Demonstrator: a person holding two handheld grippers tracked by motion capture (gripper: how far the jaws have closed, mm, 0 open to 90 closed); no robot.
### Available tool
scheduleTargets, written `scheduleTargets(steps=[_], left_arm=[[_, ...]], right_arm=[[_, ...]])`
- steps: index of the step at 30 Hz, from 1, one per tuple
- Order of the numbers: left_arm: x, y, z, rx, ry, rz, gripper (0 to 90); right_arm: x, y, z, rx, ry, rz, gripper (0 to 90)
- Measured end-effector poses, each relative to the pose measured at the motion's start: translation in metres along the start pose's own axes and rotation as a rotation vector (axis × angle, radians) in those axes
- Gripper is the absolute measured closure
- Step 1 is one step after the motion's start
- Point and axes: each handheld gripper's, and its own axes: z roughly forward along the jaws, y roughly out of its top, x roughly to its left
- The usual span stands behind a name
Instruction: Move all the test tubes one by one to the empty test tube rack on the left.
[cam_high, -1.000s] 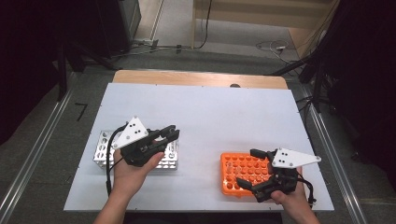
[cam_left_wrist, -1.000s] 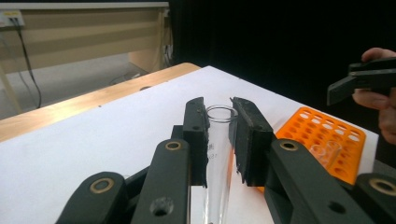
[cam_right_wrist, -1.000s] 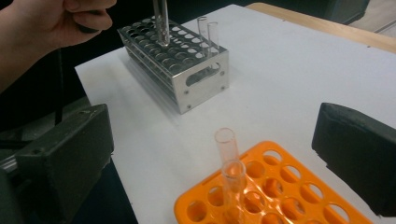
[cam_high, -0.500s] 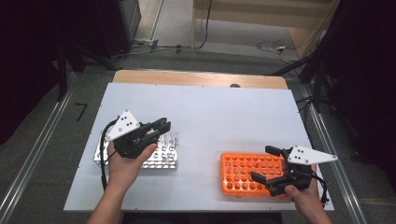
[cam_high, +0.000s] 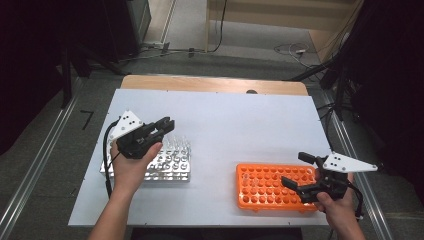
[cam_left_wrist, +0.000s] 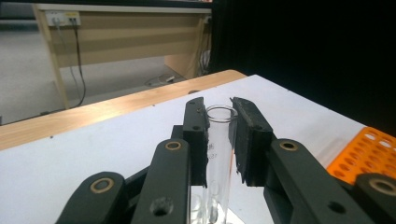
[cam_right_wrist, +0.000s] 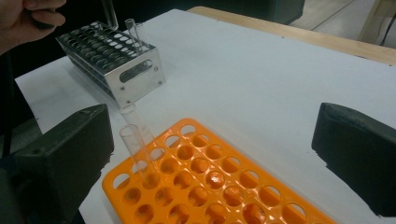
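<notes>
White table (cam_high: 225, 120) on grey floor. Left tool (cam_high: 150, 134), now farther left, grips a glass test tube (cam_left_wrist: 218, 140) above the metal rack (cam_high: 170, 167); right tool (cam_high: 295, 172), open, has moved right over the orange rack (cam_high: 265, 187).

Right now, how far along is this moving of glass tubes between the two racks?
Early on. Done: two tubes already stand in the orange rack. In hand: the left gripper is shut on a tube above the metal rack. Left: more tubes wait there. The right gripper is open.

orange rack (cam_high: 272, 187), silver rack (cam_high: 170, 162), black claw (cam_high: 165, 126)
</notes>
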Motion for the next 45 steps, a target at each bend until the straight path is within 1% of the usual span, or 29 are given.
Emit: scheduleTargets(steps=[2, 10, 18, 21, 25, 27, 31, 33, 36, 38, 43, 45], left_arm=[[0.003, -0.001, 0.001, 0.0, 0.013, -0.004, 76.6], [0.014, -0.01, 0.007, -0.011, 0.065, -0.029, 76.7], [0.023, -0.023, 0.015, 0.003, 0.093, -0.061, 76.7], [0.024, -0.026, 0.017, 0.001, 0.091, -0.071, 76.7], [0.022, -0.027, 0.018, -0.004, 0.087, -0.064, 76.7], [0.021, -0.028, 0.019, 0.002, 0.079, -0.06, 76.7], [0.019, -0.029, 0.021, 0.01, 0.078, -0.056, 76.7], [0.019, -0.03, 0.022, 0.017, 0.086, -0.057, 76.7], [0.018, -0.031, 0.023, 0.041, 0.101, -0.05, 76.7], [0.018, -0.032, 0.024, 0.051, 0.105, -0.049, 76.7], [0.015, -0.034, 0.025, 0.071, 0.115, -0.025, 76.7], [0.014, -0.034, 0.025, 0.09, 0.122, -0.016, 76.7]], right_arm=[[-0.002, -0.001, -0.002, -0.004, -0.006, 0.009, 0.0], [-0.008, -0.002, -0.006, -0.011, -0.022, 0.018, 0.0], [-0.012, -0.003, -0.01, -0.018, -0.04, 0.027, 0.0], [-0.013, -0.003, -0.011, -0.024, -0.039, 0.027, 0.0], [-0.012, -0.003, -0.01, -0.022, -0.041, 0.027, 0.0], [-0.012, -0.003, -0.01, -0.02, -0.041, 0.025, 0.0], [-0.012, -0.003, -0.01, -0.021, -0.04, 0.025, 0.0], [-0.012, -0.003, -0.01, -0.021, -0.04, 0.025, 0.0], [-0.012, -0.003, -0.01, -0.02, -0.042, 0.023, 0.0], [-0.012, -0.004, -0.01, -0.021, -0.045, 0.022, 0.0], [-0.012, -0.004, -0.01, -0.022, -0.045, 0.022, 0.0], [-0.012, -0.004, -0.01, -0.019, -0.048, 0.02, 0.0]])
